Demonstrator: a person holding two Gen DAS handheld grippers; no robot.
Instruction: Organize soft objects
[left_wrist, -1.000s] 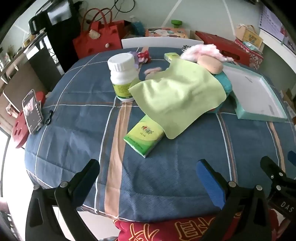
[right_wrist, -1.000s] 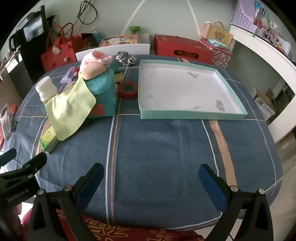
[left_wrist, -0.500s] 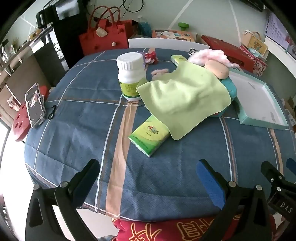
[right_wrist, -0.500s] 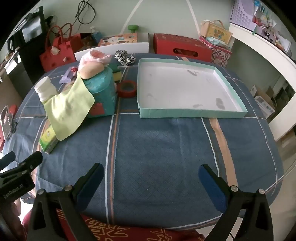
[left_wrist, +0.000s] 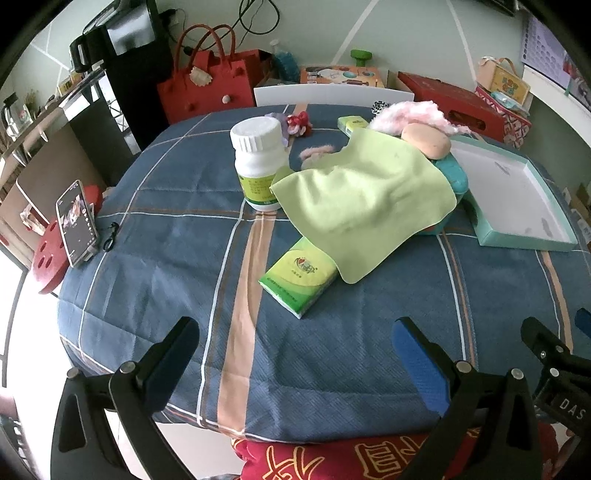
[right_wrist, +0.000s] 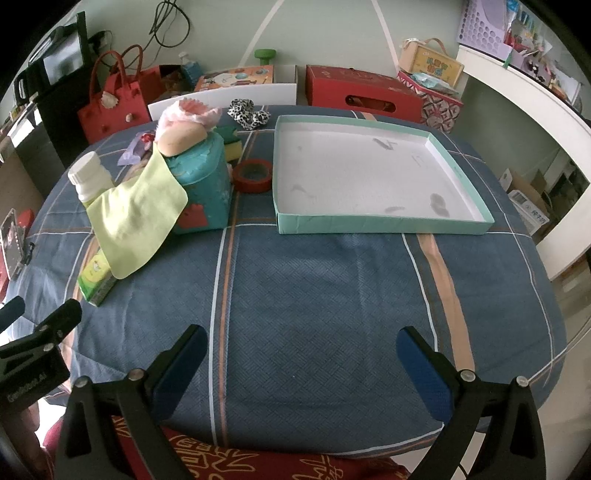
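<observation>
A light-green cloth drapes off a teal tin onto a green tissue pack. On the tin lie a peach sponge and a pink fluffy thing. A leopard scrunchie lies at the back. The shallow teal tray is empty. My left gripper and right gripper both hover open over the table's near edge, holding nothing.
A white pill bottle stands left of the cloth. A red tape roll and a yellow-green sponge sit near the tin. A phone on a stand is at the left edge. Bags and boxes line the wall.
The left wrist view has pulled back and risen a little, so the cloth and bottle sit lower and nearer the centre. The right view hardly shifts. Both grippers stay open.
</observation>
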